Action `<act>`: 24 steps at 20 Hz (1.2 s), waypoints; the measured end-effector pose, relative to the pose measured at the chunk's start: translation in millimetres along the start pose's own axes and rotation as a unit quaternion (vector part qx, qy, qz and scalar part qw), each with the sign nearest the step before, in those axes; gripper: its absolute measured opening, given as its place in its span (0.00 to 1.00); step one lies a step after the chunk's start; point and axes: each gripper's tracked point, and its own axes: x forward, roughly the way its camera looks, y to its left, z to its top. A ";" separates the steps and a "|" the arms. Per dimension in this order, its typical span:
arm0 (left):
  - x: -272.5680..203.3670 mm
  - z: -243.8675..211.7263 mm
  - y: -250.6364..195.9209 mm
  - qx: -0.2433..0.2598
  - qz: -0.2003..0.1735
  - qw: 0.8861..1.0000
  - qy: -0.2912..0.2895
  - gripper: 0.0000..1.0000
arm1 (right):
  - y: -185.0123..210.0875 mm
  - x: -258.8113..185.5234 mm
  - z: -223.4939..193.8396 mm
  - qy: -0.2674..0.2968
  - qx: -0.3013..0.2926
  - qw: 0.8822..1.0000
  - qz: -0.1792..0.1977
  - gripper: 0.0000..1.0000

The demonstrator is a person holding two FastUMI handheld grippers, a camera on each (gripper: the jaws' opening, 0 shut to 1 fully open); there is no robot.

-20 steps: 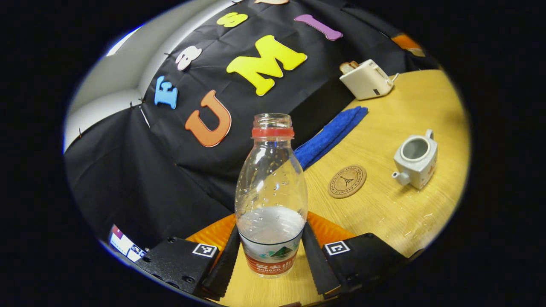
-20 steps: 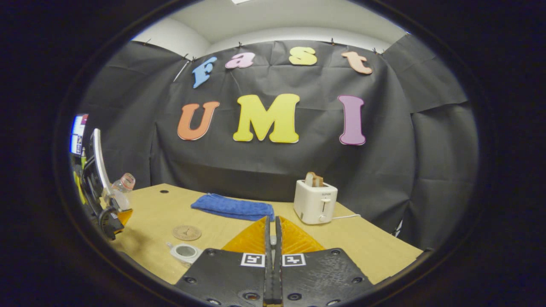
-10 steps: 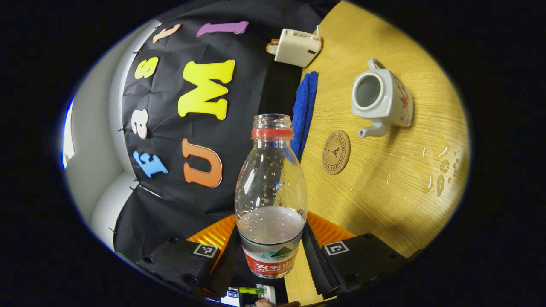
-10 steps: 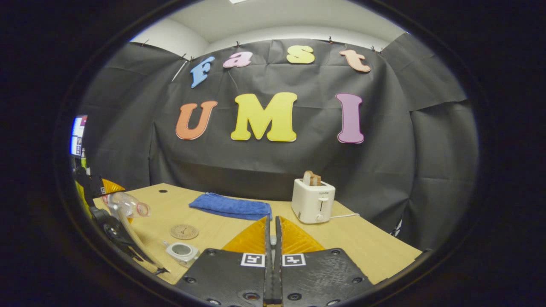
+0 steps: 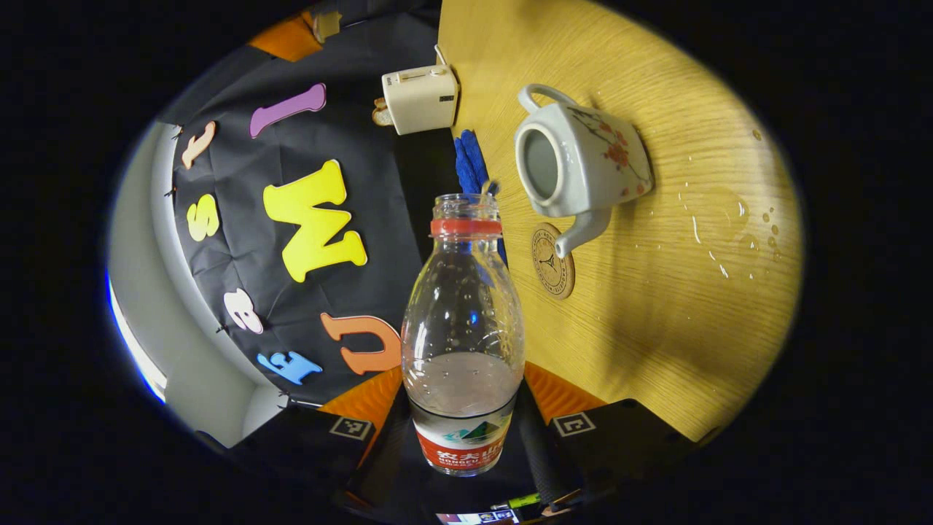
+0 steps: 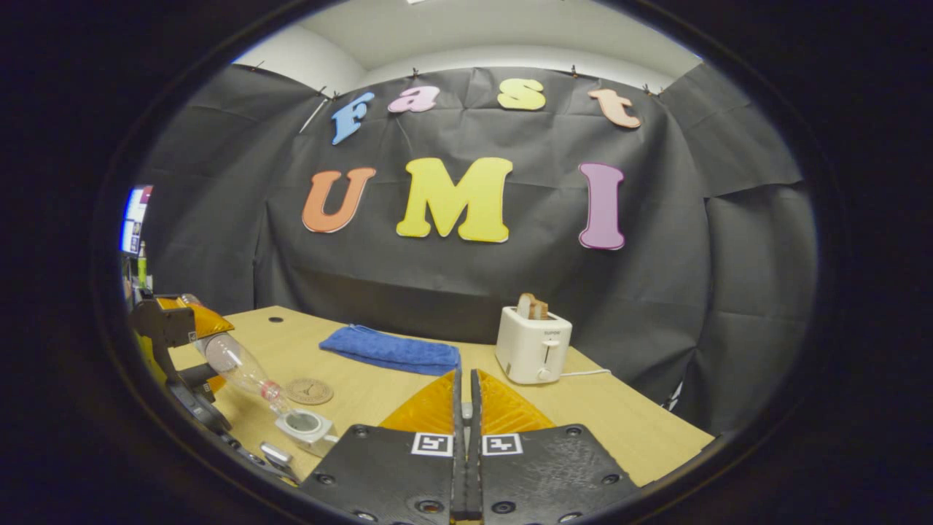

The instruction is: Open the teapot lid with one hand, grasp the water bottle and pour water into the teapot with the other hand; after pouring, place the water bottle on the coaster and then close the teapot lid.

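Your right gripper (image 6: 464, 408) has two flat black blocks studded with round screws, each carrying a small white square with a black marker near the inner edge. Ribbed orange wedges rise from the blocks and taper forward along the two thin fingers. Your left gripper (image 5: 463, 430) is built the same way: black blocks, white marker squares, orange ribbed wedges. Seen from the right gripper view, its body is black with an orange panel.
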 end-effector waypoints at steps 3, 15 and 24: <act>-1.7 5.0 4.8 0.036 0.009 0.999 -0.004 0.75 | -2.8 0.7 0.7 -0.001 0.002 1.000 -0.002 0.00; -2.3 8.2 23.1 0.150 0.014 0.989 0.010 0.75 | 4.9 -0.3 -0.6 0.000 -0.006 1.000 0.004 0.00; -4.8 25.6 44.1 0.227 0.031 0.974 0.004 0.75 | 3.7 -2.9 3.1 -0.004 -0.009 1.000 0.005 0.00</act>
